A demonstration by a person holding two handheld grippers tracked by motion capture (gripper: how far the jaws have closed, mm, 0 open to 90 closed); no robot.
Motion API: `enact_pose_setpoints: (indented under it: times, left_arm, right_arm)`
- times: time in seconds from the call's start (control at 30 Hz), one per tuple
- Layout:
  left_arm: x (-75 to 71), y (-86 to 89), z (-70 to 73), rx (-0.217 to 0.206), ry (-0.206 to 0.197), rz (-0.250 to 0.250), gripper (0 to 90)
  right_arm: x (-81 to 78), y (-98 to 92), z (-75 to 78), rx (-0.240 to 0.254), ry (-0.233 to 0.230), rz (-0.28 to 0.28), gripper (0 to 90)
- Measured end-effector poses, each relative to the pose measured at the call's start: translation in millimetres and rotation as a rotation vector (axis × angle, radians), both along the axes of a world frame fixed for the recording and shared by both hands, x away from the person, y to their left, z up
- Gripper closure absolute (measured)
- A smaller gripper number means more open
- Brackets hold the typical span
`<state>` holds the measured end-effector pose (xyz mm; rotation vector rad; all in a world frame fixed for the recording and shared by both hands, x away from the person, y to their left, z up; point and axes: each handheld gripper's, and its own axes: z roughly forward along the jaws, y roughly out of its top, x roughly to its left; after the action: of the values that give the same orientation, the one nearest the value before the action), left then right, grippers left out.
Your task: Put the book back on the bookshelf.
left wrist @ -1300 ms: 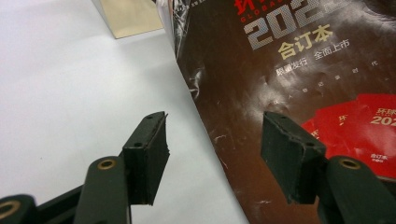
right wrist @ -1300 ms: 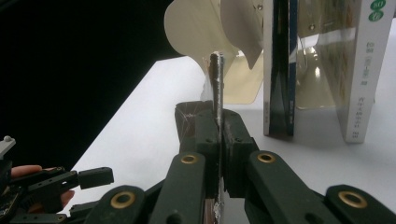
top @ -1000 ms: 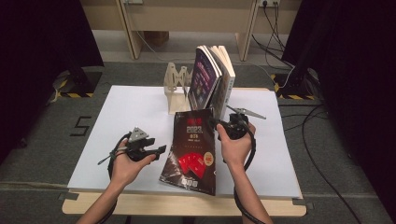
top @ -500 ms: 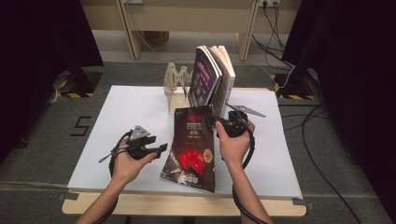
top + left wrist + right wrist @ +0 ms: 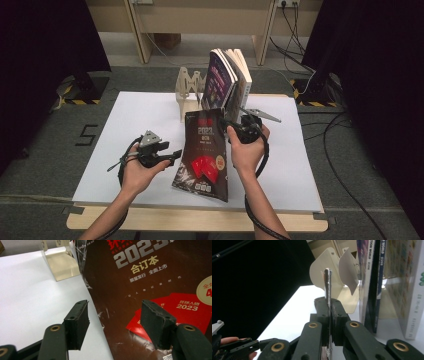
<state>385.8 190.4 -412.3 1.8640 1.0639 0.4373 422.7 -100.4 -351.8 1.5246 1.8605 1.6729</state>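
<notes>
A dark brown magazine (image 5: pixel 205 150) with red patches and "2023" on its cover stands tilted on the white table top (image 5: pixel 135 125), its upper end lifted. My right gripper (image 5: pixel 226 125) is shut on its upper right edge. The right gripper view shows that thin edge (image 5: pixel 327 282) clamped between the jaws of the right gripper (image 5: pixel 329 307). My left gripper (image 5: pixel 176 155) lies level just left of the magazine, open. Its jaws have just been opening. In the left gripper view, the magazine (image 5: pixel 150 285) shows through the gap of the left gripper (image 5: pixel 113 325), with the pads off it.
Upright books (image 5: pixel 227 82) lean together at the back of the table, beside a pale wooden rack (image 5: pixel 187 90). In the right gripper view the books (image 5: pixel 372 277) stand close on the right. Dark curtains and cables flank the table.
The magazine's upper end has risen a little with the right gripper, so it stands steeper. The left hand has hardly moved.
</notes>
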Motion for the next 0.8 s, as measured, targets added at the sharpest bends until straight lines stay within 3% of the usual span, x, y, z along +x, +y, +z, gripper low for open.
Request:
enact_pose_setpoints:
  times: [0.8]
  left_arm:
    - [12.3,-22.3,20.5,-0.082,0.004,-0.054,34.2]
  right_arm:
    - [2.7,14.5,11.4,0.019,-0.072,-0.035,87.6]
